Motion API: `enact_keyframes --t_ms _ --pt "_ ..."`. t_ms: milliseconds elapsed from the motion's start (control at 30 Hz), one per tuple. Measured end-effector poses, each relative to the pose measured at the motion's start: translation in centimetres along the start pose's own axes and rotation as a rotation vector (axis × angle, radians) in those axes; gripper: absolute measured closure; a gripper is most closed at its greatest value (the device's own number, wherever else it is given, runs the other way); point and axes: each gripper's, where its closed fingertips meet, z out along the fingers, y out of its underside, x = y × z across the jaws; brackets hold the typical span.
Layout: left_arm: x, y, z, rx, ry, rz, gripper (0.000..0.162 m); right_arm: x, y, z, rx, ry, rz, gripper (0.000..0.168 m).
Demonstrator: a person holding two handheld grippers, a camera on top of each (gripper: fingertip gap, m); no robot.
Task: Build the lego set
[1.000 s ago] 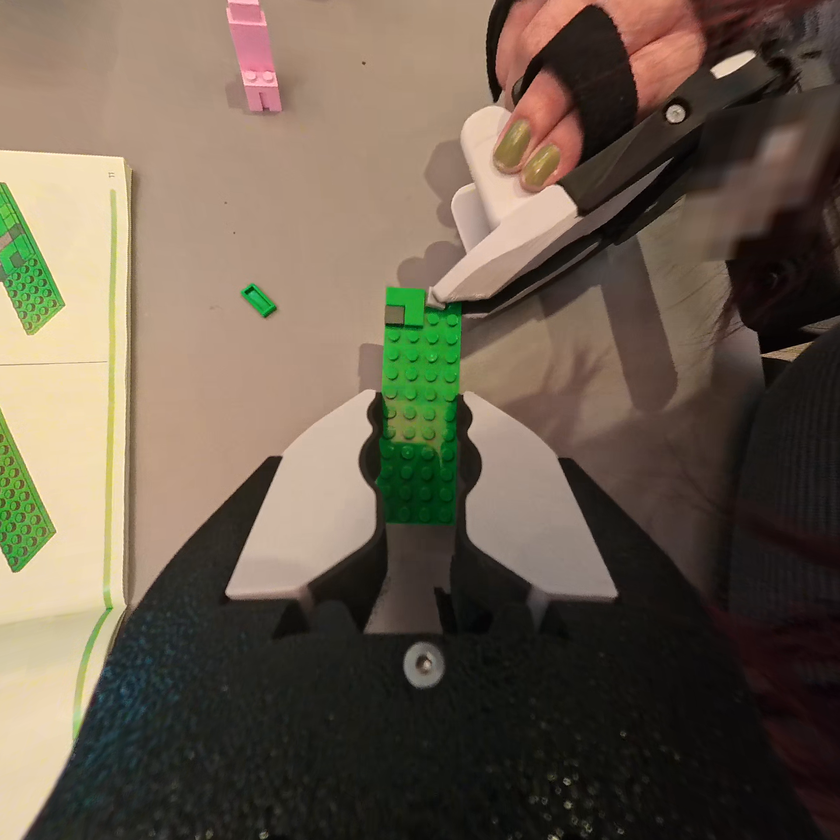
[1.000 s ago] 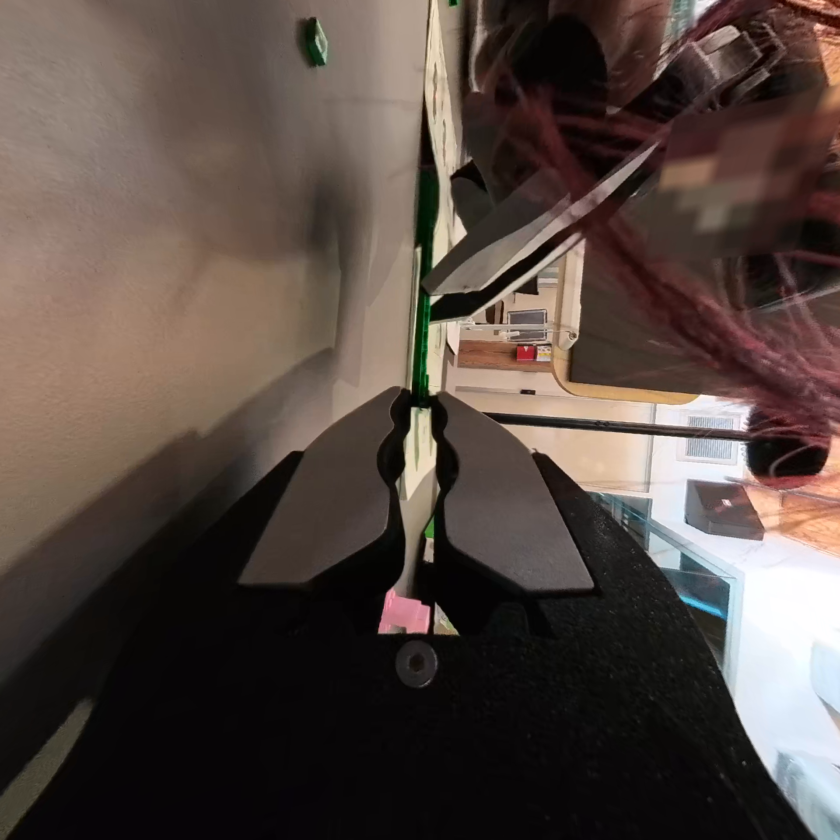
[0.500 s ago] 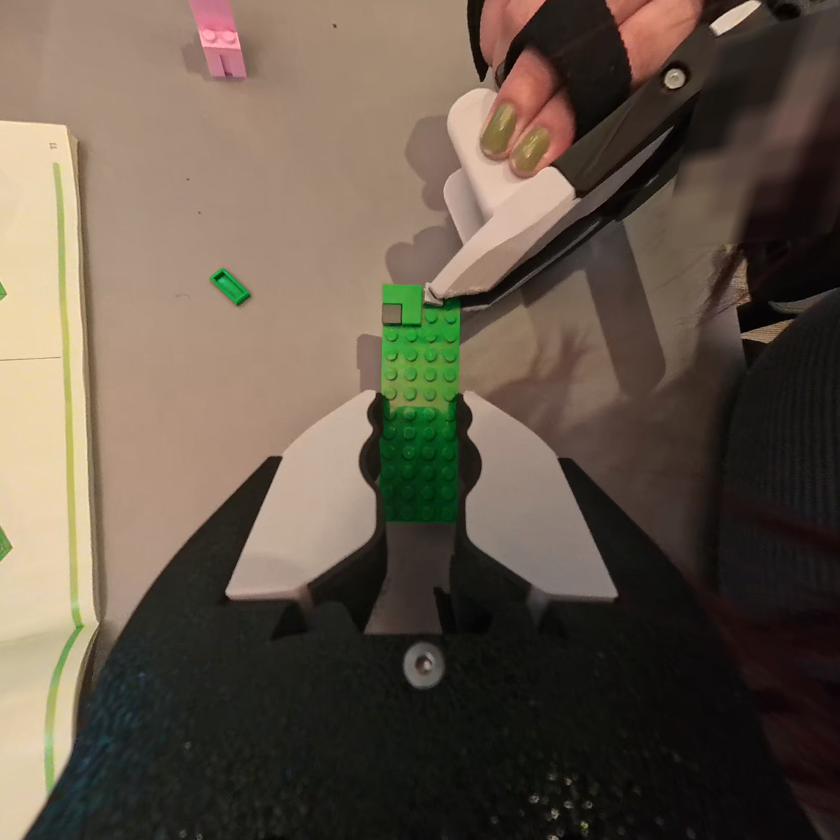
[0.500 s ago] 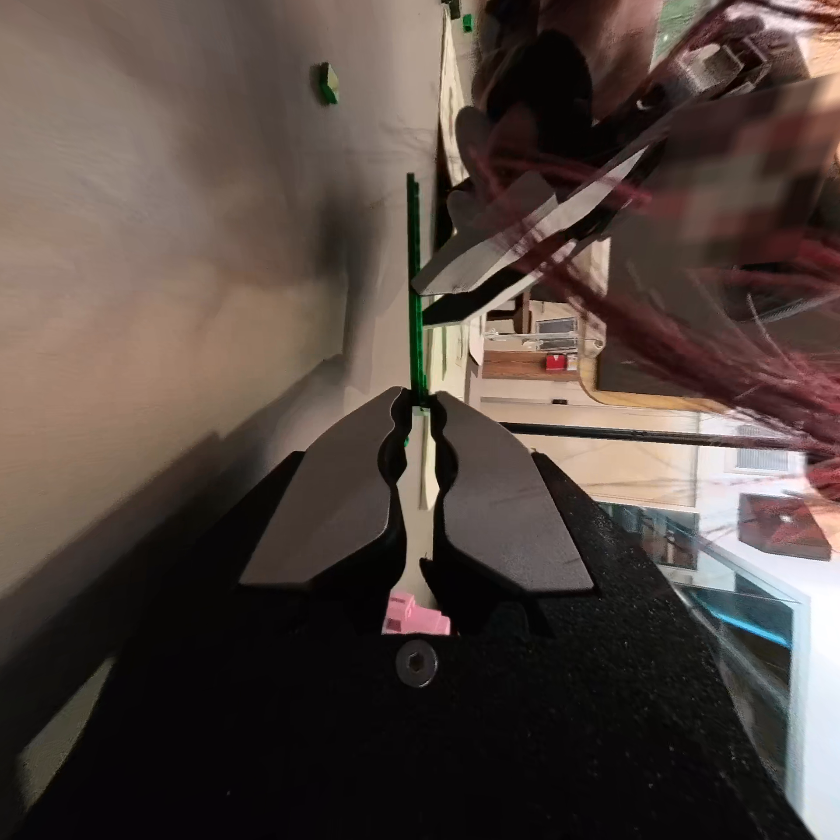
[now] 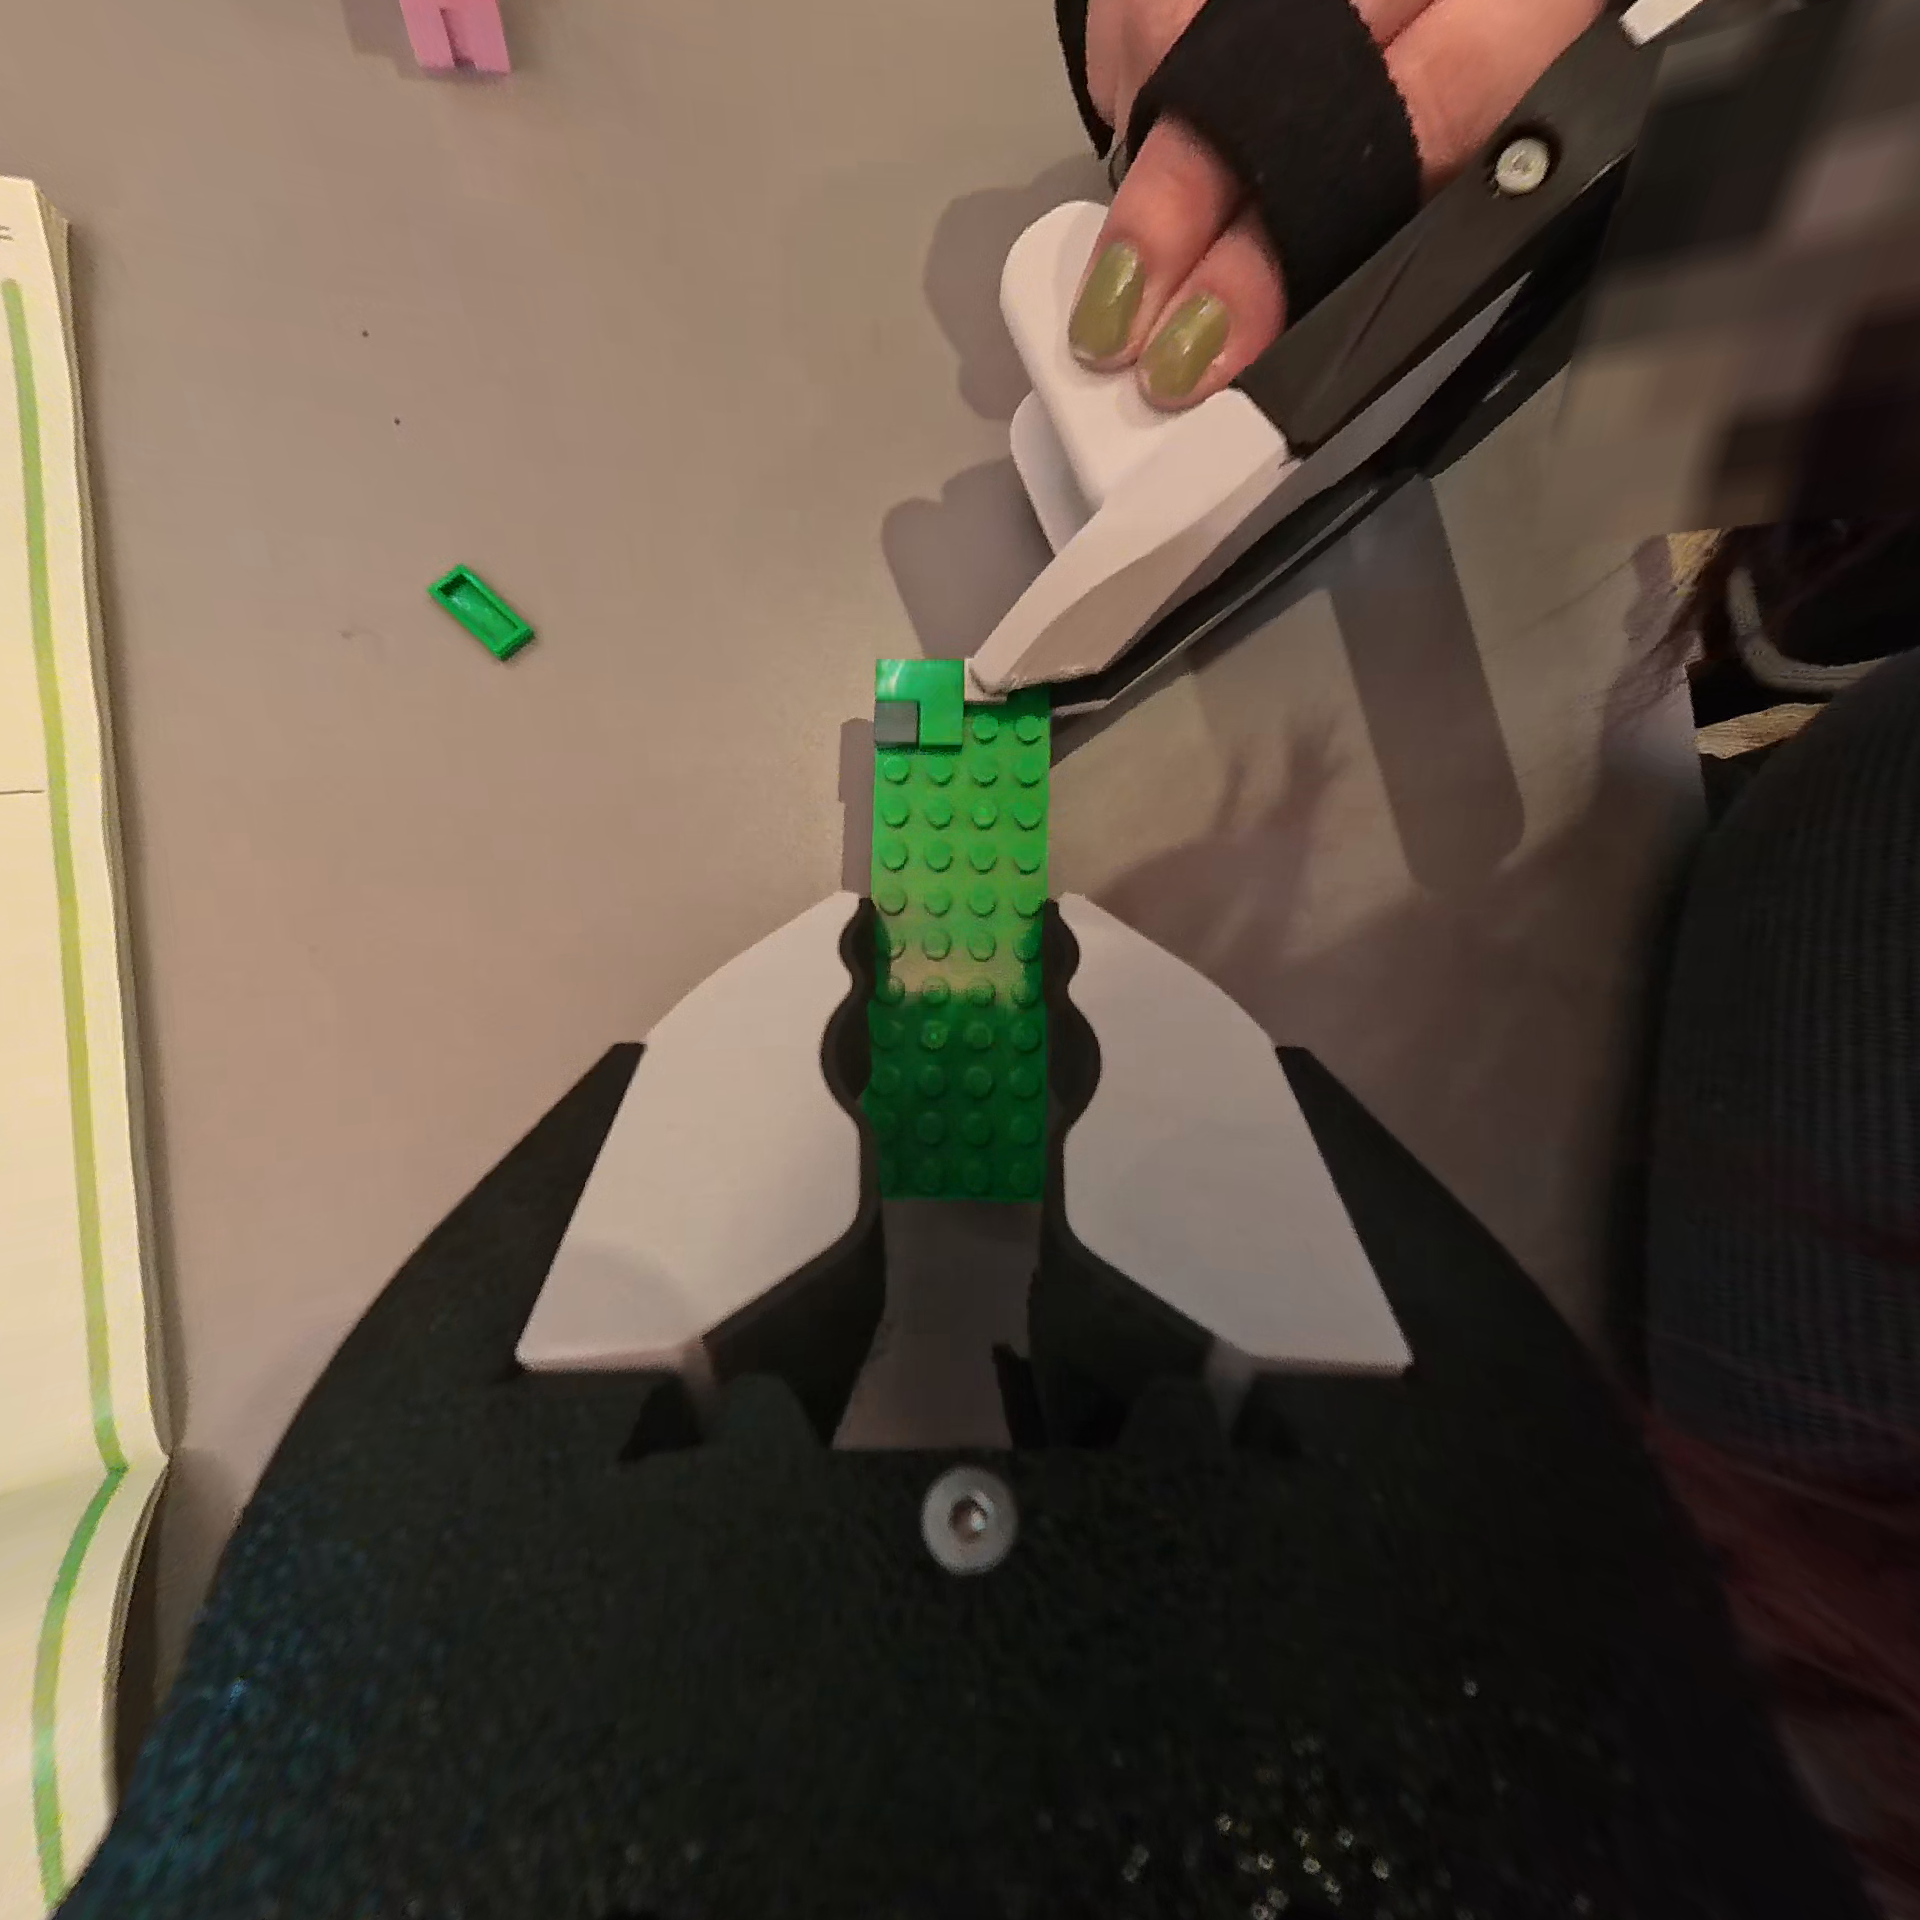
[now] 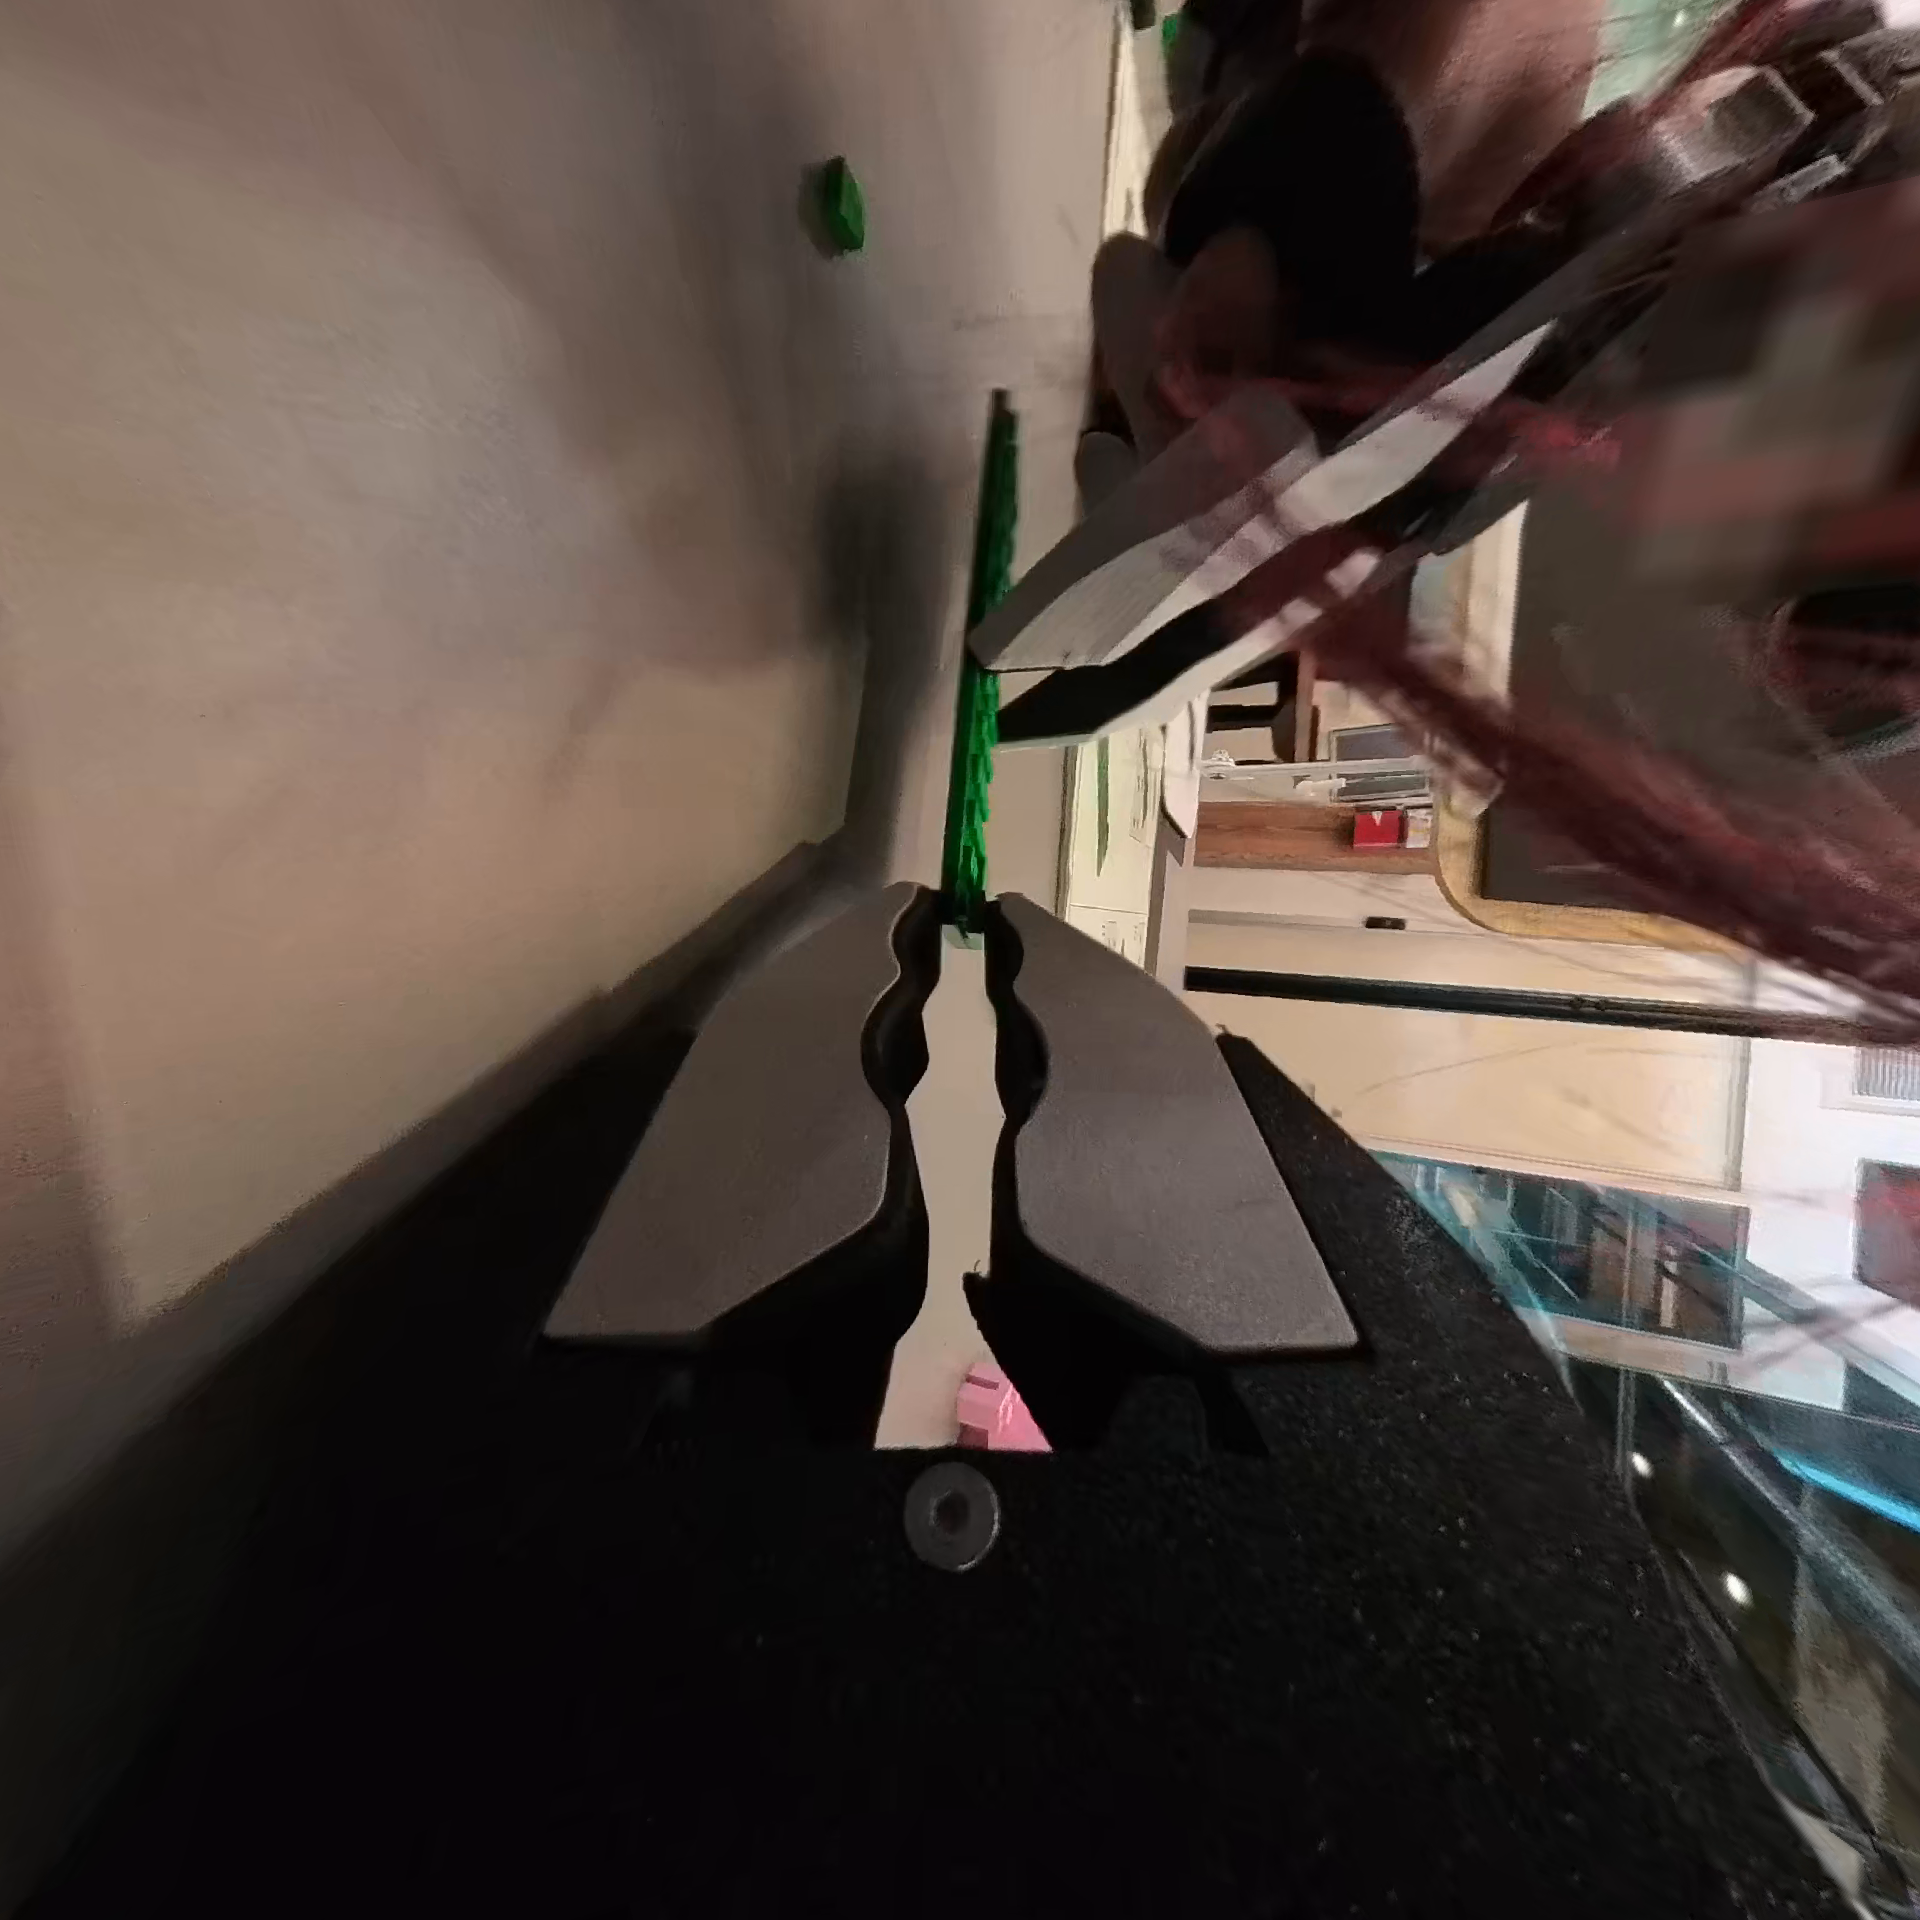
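Leftward drifts the booklet; left gripper clamps the green plate, right gripper pinches its far corner.

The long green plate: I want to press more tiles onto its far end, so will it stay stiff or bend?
The long green plate is thin edge-on, so it will probably flex slightly. The left gripper clamps only its near half, so the far end likely dips under pressure. The right gripper at that end probably steadies it.

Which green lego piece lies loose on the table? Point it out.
The small green rectangular tile, alone on the grey table left of the long green studded plate, which the left gripper's fingers clamp.
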Motion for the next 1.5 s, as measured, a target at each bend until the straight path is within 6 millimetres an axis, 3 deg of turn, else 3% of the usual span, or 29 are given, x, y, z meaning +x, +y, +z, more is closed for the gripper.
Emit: enact_keyframes --t_ms 400,467,633,733,867,1033,1267,1500 --pt "-0.1 0.3 0.6 0.028 0.091 -0.080 0.131 -0.8 0.3 0.3 -0.005 -0.105 0.113 0.162" --pt "0.2 -0.2 0.4 0.054 0.100 -0.035 0.142 -0.5 0.5 0.3 -0.011 -0.095 0.134 0.162" --pt "-0.4 -0.7 0.4 0.086 0.008 0.108 0.122 0.1 1.7 0.6 -0.043 -0.088 0.250 0.162" --pt "-0.8 -1.2 0.3 0.117 -0.064 0.214 0.121 0.6 2.2 0.6 -0.027 -0.100 0.370 0.162" --pt "-1.8 -1.6 0.1 0.105 -0.235 0.395 0.126 1.1 2.3 0.4 0.013 -0.111 0.478 0.162" --pt "-2.4 -1.6 0.2 0.085 -0.349 0.506 0.149 1.3 1.8 0.3 0.063 -0.138 0.558 0.163" --pt "-2.1 -1.9 0.0 0.127 -0.345 0.556 0.158 1.5 1.6 0.0 0.095 -0.167 0.634 0.163" --pt "-1.9 -2.1 -0.2 0.172 -0.257 0.449 0.154 1.9 1.4 -0.1 0.100 -0.119 0.555 0.163"
